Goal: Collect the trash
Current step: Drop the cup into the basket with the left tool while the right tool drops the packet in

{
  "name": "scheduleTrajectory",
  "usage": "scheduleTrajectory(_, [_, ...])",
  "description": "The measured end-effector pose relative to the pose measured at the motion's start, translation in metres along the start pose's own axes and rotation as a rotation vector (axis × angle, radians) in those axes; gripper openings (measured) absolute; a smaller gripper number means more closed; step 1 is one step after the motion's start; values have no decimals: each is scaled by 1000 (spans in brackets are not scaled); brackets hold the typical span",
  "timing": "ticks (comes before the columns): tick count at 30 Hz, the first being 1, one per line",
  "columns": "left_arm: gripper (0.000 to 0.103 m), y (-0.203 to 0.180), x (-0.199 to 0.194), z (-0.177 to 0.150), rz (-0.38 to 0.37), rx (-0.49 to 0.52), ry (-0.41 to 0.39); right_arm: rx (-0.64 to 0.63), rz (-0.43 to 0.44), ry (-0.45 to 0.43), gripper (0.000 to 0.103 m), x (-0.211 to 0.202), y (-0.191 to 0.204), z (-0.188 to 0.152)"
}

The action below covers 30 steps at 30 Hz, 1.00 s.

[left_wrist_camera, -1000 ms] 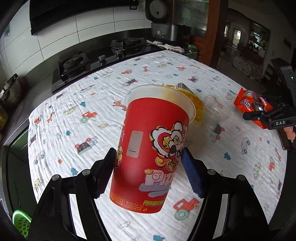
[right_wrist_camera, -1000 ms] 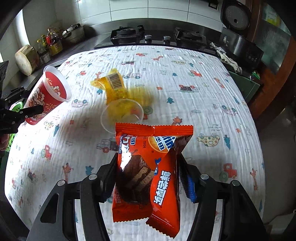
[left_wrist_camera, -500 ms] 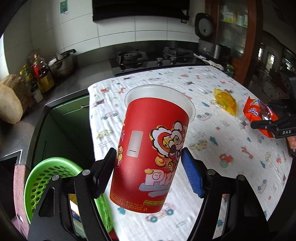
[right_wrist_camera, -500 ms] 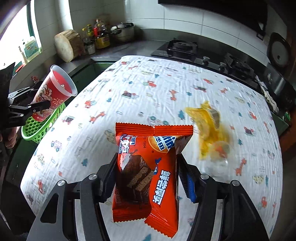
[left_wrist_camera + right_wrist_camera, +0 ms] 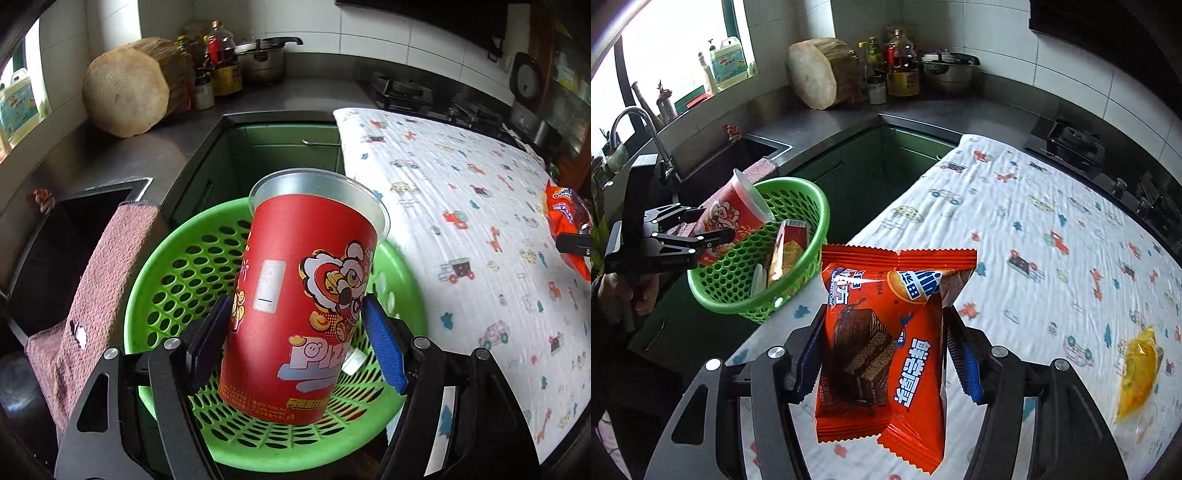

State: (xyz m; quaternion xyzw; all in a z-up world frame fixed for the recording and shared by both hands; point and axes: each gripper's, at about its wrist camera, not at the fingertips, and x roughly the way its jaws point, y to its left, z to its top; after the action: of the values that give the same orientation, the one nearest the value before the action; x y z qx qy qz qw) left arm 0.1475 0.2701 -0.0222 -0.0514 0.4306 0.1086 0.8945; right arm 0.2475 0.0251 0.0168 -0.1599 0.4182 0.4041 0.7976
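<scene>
My left claw (image 5: 295, 332) pinches the red cup (image 5: 303, 295) by its sides, tilted, rim away from me, hanging over the green basket (image 5: 177, 266) beside the table (image 5: 461, 206). From the right view the cup (image 5: 735, 221) sits above the basket's (image 5: 812, 206) near rim, and a small packet (image 5: 786, 251) leans inside. My right claw (image 5: 886, 354) is clamped on the orange wrapper (image 5: 886, 332), held above the table's (image 5: 1034, 221) edge. A yellow wrapper (image 5: 1137, 373) lies on the cloth, well apart from the basket.
</scene>
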Motion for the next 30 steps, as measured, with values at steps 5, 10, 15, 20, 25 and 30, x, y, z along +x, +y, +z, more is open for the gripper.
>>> scheduleTrajectory(5, [71,31,14,-16,35,-67,46,-30,62,5,59,31,39,29])
scheduleTrajectory(10, [73,55,23,-30,53,-124,83,-36,112,18,59,62,70,52])
scheduleTrajectory(15, [75,68,19,-40,46,-146,78,-48,139,31,59,89,98,68])
scheduleTrajectory(20, [83,74,8,-42,50,-156,57,-43,174,49,61,110,117,76])
scheduleTrajectory(25, [88,82,-4,-42,58,-180,36,-40,205,49,73,120,132,80])
scheduleTrajectory(30, [94,87,-11,-42,74,-194,28,-61,214,34,80,115,142,81])
